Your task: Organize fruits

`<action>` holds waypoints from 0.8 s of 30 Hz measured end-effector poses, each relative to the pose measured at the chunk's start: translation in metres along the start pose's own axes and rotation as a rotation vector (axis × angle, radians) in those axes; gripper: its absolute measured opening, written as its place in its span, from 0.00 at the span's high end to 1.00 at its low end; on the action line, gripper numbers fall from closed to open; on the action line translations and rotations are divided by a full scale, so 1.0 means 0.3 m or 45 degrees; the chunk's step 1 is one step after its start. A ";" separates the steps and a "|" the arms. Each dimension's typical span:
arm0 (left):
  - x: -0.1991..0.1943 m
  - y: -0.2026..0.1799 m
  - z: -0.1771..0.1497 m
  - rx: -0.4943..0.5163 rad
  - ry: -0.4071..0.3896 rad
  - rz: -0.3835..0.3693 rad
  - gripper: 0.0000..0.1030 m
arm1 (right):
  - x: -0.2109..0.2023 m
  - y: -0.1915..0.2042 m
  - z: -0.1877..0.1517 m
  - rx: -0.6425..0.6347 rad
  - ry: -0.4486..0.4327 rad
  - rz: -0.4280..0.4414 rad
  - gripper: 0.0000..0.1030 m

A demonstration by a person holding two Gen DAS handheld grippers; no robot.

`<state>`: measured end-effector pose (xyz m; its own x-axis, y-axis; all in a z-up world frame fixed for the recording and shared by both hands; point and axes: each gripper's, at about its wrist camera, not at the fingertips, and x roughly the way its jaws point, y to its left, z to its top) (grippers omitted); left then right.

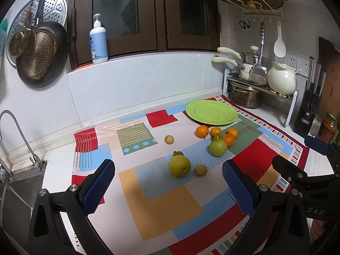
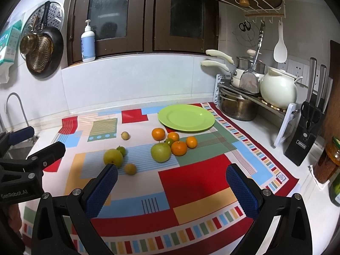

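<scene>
Both grippers hover above the near edge of the patterned cloth on the bench, nothing held. Left gripper: fingers spread wide, empty. Right gripper: fingers likewise wide apart, empty.

Nearest fruit to the left gripper: the large yellow-green fruit, with a small green one touching its far side and a small tan round fruit just beside it on the right. Further on, the green apple sits against a cluster of 4 oranges; another small green fruit is tucked among them. 1 small tan fruit lies alone to the left. Farthest, the green plate rests empty at the back of the cloth, apparently partly raised on something beneath.

Judgement: task not yet begun; the plate is the likely destination.

Notes for the first pick:
- Take the yellow-green fruit with the left gripper; it lies almost centred between those fingers.
- Come down from above, fingers straddling its widest part, so neither pad nudges the 2 small neighbours; round fruit rolls easily on cloth.
- Close gently, lift straight, then carry over the oranges to the plate centre.
- Right gripper is better placed for the apple.
</scene>
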<state>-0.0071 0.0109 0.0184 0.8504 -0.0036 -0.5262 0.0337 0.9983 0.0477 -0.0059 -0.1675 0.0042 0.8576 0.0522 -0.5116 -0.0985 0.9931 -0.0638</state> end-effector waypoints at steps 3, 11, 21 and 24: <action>0.000 0.000 -0.001 0.001 0.000 0.000 0.00 | 0.000 -0.002 -0.002 -0.003 0.000 0.003 0.01; 0.000 -0.003 0.002 0.000 0.006 -0.004 0.00 | 0.005 -0.001 -0.004 -0.006 0.006 0.009 0.01; 0.020 -0.001 -0.007 0.008 0.017 -0.004 0.00 | 0.025 0.014 -0.013 -0.018 0.021 0.032 0.01; 0.041 0.011 -0.019 0.029 0.021 -0.012 0.00 | 0.040 0.031 -0.014 -0.043 0.027 0.058 0.01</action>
<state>0.0004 0.0144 0.0073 0.8411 -0.0120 -0.5408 0.0538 0.9967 0.0615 0.0014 -0.1581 -0.0063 0.8410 0.0945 -0.5327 -0.1542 0.9857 -0.0686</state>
